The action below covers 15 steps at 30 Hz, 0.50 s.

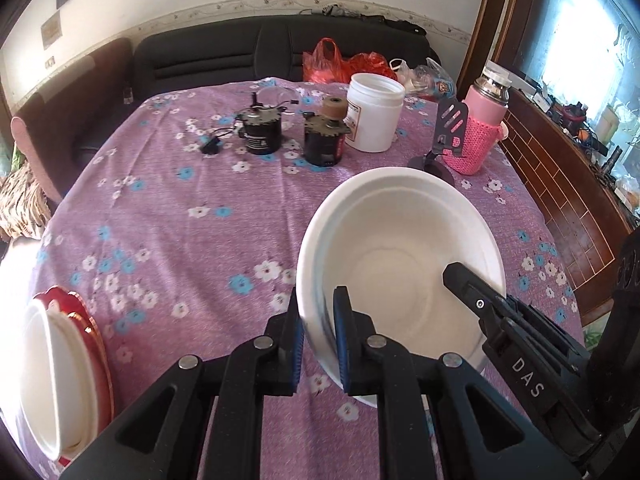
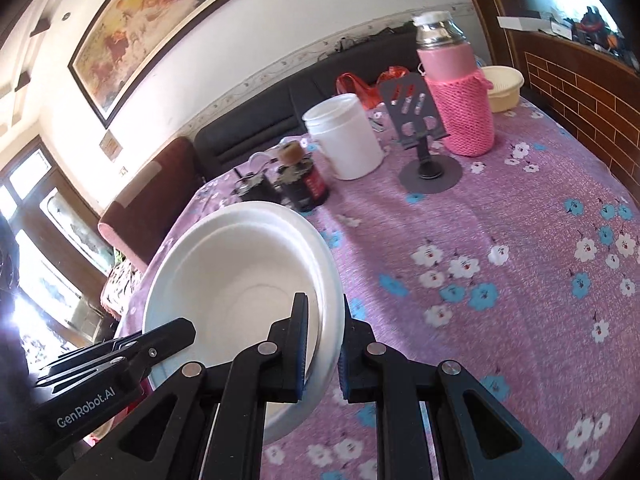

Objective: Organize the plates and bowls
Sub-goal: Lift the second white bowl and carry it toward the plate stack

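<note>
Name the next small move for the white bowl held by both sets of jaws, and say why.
Probably carry the white bowl leftward toward the white dish lying on the red plate at the table's near left edge. Both the left gripper and the right gripper are shut on opposite rims, holding it tilted above the cloth, and like dishes belong together.

1. We count two claws: left claw point(image 1: 319, 336), right claw point(image 2: 323, 346).
2. One white bowl point(image 1: 400, 248) held up.
3. Two motors point(image 1: 260, 132), point(image 1: 325, 140).
4. One white jar point(image 1: 374, 112).
5. One pink flask point(image 1: 480, 128).
6. One phone stand point(image 1: 444, 136).
</note>
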Motion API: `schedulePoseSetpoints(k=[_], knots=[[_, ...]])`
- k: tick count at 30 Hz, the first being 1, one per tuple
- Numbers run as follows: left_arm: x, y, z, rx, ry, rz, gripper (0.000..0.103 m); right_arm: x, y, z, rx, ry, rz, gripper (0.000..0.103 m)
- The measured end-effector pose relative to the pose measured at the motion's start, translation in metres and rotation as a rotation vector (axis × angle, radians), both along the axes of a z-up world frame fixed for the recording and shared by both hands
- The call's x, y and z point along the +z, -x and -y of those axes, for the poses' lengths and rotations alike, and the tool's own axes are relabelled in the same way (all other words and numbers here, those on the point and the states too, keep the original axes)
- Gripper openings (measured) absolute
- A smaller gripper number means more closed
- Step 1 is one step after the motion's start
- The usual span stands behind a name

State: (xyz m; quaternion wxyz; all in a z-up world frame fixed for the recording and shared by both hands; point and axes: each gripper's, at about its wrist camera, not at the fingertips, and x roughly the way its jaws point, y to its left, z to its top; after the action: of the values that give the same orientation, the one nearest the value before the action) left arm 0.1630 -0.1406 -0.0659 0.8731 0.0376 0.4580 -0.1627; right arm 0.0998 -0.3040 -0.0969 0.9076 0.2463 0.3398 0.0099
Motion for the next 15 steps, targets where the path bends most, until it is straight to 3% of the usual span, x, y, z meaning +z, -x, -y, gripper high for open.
schedulePoseSetpoints(k=[15], knots=[[0.036,0.078,-0.074,0.03,0.02,0.158,0.013,0.041,0.063,-0.078,0.062,0.081,0.077,0.014]])
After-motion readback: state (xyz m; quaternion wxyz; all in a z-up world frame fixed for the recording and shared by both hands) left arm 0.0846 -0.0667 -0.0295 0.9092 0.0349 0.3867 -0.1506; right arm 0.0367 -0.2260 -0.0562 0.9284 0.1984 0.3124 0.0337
